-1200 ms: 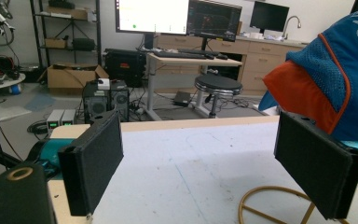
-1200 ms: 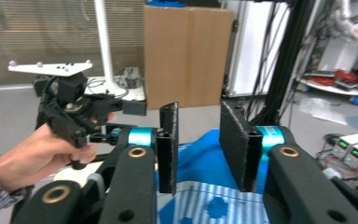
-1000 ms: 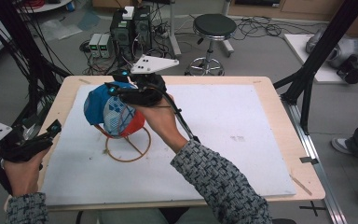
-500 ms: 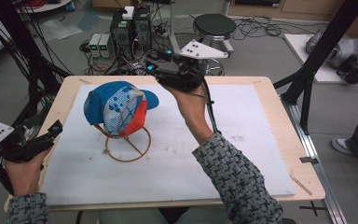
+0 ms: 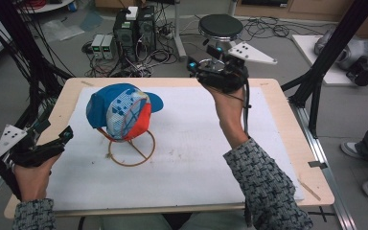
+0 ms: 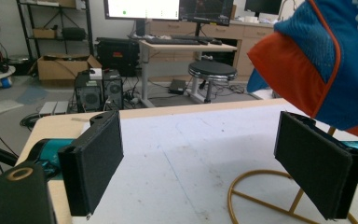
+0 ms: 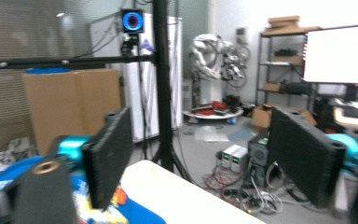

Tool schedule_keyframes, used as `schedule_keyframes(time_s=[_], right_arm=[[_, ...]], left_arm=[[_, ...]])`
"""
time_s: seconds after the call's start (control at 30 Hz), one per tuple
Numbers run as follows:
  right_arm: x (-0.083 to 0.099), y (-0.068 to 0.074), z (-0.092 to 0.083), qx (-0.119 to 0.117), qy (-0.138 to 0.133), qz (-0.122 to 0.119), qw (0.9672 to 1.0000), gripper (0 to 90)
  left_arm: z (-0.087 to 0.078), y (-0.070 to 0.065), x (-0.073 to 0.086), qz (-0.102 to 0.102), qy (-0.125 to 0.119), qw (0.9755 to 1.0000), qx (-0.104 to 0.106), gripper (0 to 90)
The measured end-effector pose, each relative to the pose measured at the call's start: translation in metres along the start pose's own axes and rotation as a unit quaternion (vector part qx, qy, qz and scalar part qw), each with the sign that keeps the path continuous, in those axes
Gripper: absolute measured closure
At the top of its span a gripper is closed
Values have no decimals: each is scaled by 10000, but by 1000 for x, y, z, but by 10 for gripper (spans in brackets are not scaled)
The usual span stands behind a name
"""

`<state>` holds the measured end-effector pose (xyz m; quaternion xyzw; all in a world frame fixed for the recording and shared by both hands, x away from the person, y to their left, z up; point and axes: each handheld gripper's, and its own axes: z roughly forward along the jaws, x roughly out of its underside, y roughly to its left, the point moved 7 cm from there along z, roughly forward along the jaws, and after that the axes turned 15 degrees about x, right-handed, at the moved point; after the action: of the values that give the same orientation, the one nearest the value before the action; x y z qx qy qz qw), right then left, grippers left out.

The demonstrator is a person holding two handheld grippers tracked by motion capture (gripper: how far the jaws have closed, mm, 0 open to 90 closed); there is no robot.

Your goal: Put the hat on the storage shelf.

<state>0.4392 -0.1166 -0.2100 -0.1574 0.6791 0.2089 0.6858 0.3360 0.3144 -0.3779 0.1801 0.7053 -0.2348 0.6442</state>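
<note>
**Cap on stand, both claws empty**

Left gripper (image 5: pixel 60 139) sits at the near left table edge, jaws wide apart, nothing between them. Cap (image 5: pixel 120 111) hangs on the gold wire stand (image 5: pixel 132 152), mid-left of the white mat (image 5: pixel 196 158). Likely light, soft fabric that folds under a pinch; the stiffer brim (image 5: pixel 154 101) looks the best hold. Right gripper (image 5: pixel 196 72) is raised over the far edge; its jaws have just been opening, nothing between them.

The cap (image 6: pixel 328 60) is cut off by the top and right edges in the left gripper view, its stand (image 6: pixel 279 196) by the bottom edge. The right gripper view is motion-blurred (cap (image 7: pixel 98 205) barely legible).
</note>
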Motion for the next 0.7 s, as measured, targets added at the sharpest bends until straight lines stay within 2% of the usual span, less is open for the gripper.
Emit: schedule_keyframes(time_s=[0.03,0.07,0.17,0.2,0.33,0.37,0.43,0.47,0.5,0.6,0.63,0.7], right_arm=[[-1,-12,-8,126,-111,59,9998,177],[-1,-12,-8,126,-111,59,9998,177],[3,-30,-20,353,-171,123,9992,153],[7,-42,-29,470,-171,162,9986,147],[13,-59,-42,624,-160,174,9978,141],[16,-69,-50,728,-172,206,9970,131],[21,-79,-59,830,-164,210,9962,128],[21,-79,-59,830,-164,210,9962,128],[27,-89,-68,943,-159,195,9952,127],[31,-96,-75,1013,-154,214,9945,125],[37,-104,-84,1121,-159,213,9933,124],[40,-106,-87,1150,-141,211,9930,124]], left_arm=[[1,-1,1,-5,9,10000,0,157],[2,-1,1,1,31,10000,10,157],[5,-4,2,22,52,10000,49,157],[5,-5,2,28,61,10000,55,157],[7,-7,2,58,92,9999,77,157],[7,-7,2,67,101,9999,83,157],[8,-8,3,60,100,9999,76,157],[9,-8,3,57,98,9999,86,157],[9,-9,3,66,111,9999,95,157],[12,-10,4,77,128,9998,124,157],[13,-10,4,72,137,9998,137,157],[14,-10,5,73,152,9998,138,157]])
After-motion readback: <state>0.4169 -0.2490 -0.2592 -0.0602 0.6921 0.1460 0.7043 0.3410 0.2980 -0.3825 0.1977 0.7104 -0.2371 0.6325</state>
